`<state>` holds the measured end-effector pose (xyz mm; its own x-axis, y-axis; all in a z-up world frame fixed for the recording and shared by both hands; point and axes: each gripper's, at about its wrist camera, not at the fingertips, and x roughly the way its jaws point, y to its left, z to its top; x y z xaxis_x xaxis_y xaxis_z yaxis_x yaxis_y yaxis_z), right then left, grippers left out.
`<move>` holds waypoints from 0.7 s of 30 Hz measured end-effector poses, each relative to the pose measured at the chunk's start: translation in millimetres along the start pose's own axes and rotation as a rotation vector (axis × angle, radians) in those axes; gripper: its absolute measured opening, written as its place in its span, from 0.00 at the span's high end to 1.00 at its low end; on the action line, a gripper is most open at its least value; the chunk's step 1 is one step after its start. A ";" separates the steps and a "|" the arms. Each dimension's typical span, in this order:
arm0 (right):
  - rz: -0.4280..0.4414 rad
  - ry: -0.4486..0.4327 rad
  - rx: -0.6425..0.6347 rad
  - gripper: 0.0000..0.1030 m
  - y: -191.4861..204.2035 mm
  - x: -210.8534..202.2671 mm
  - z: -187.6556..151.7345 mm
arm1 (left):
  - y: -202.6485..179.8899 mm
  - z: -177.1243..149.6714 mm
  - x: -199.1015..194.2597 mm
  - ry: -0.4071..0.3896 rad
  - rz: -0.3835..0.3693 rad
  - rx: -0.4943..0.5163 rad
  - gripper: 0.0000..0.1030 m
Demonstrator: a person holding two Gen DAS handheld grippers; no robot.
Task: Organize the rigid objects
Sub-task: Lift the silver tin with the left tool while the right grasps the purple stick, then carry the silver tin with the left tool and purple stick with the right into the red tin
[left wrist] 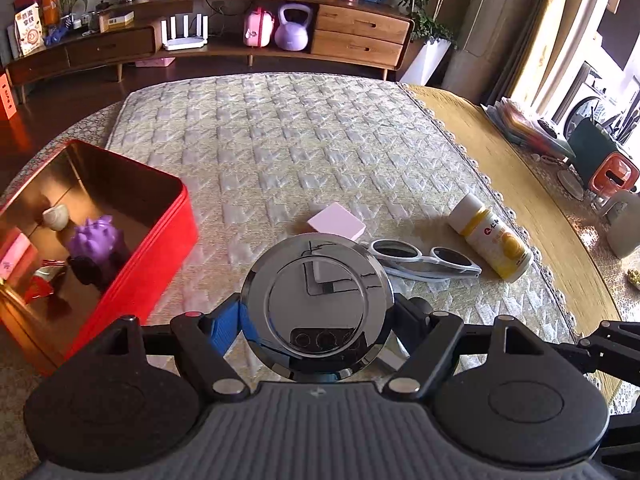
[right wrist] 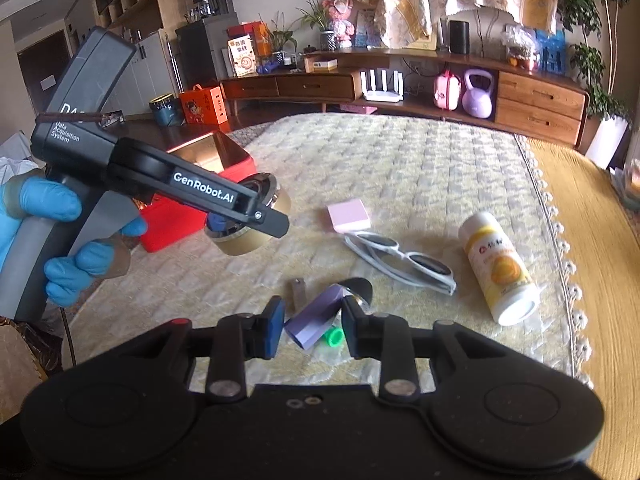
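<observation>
My left gripper (left wrist: pixel 318 316) is shut on a round jar with a mirror-chrome lid (left wrist: pixel 318 306) and holds it above the mat. In the right wrist view the jar (right wrist: pixel 248 220) shows a gold body and hangs near the red tin's corner. The open red tin (left wrist: pixel 132 256) sits at the left, holding a purple spiky toy (left wrist: pixel 96 236) and a small cup (left wrist: pixel 56 216). My right gripper (right wrist: pixel 312 326) is open and empty, low over a purple box (right wrist: pixel 316 316) and a green cap (right wrist: pixel 333 338).
On the quilted mat (left wrist: pixel 280 140) lie a pink block (left wrist: pixel 337 222), white sunglasses (left wrist: pixel 424 260) and a white-and-yellow bottle (left wrist: pixel 490 238). A small brown piece (right wrist: pixel 298 294) lies by the purple box. The yellow tablecloth (left wrist: pixel 520 184) runs along the right.
</observation>
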<state>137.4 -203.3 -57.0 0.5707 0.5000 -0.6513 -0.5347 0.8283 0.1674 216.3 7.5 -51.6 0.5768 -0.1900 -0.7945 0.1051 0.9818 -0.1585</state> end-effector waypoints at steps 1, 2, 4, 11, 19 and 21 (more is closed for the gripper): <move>-0.002 -0.004 -0.008 0.71 3.5 -2.3 2.4 | 3.4 -0.4 -4.9 -0.003 0.001 -0.004 0.25; -0.004 -0.009 -0.015 0.71 7.7 -4.3 5.1 | 7.6 -0.9 -10.5 -0.007 0.003 -0.008 0.25; -0.004 -0.015 -0.026 0.71 15.4 -7.0 10.7 | 14.9 -1.7 -20.2 -0.014 0.020 -0.008 0.25; -0.013 -0.034 -0.069 0.71 44.0 -10.7 28.0 | 44.3 -4.8 -53.0 -0.057 0.056 -0.013 0.25; 0.006 -0.050 -0.123 0.71 79.7 -5.7 49.8 | 80.4 -6.6 -81.3 -0.107 0.090 -0.016 0.25; 0.016 -0.050 -0.138 0.71 88.8 -1.6 55.9 | 91.1 -6.9 -85.8 -0.115 0.102 -0.020 0.25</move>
<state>123.8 -116.4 0.3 0.5899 0.5274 -0.6114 -0.6225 0.7793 0.0716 170.8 113.2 -1.9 0.6730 -0.0864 -0.7345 0.0260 0.9953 -0.0933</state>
